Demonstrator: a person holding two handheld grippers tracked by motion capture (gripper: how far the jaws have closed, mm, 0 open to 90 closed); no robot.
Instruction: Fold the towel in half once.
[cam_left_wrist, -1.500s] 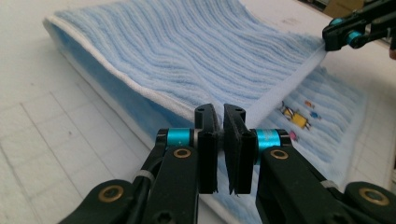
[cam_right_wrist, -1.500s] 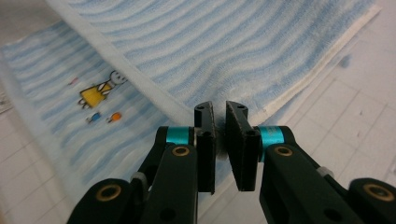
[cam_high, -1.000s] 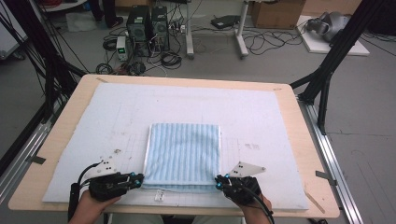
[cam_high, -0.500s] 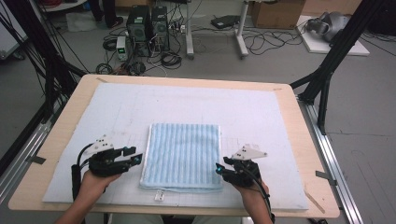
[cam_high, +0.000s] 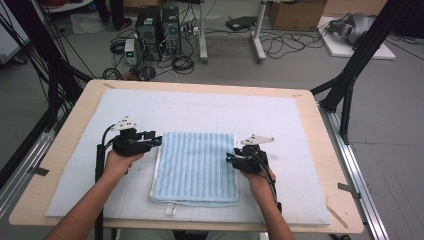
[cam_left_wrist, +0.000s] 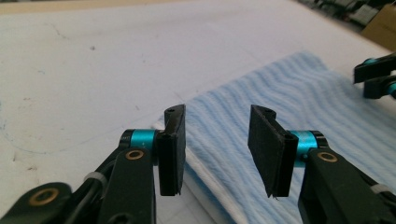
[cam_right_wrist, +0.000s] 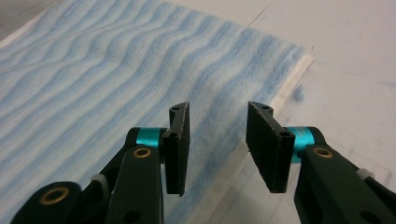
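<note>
The towel (cam_high: 196, 167) is soft blue cloth with bumpy stripes and a smooth white edge. The mat (cam_high: 200, 110) under it is white, dull and a bit marked. The table (cam_high: 80, 100) is pale smooth wood. The left claw (cam_left_wrist: 217, 149) has rough, matt black pads (cam_left_wrist: 266, 149), shiny blue metal rings and brass-coloured pins.

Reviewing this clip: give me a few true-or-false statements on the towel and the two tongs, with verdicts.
1. The blue striped towel lies folded on the white mat. True.
2. The left tongs are clamped on the towel's edge. False: the jaws stand apart with nothing pressed between them.
3. The right tongs are open above the towel's edge. True.
4. Both tongs are at the towel's near edge. False: one is at its left side, one at its right.
</note>
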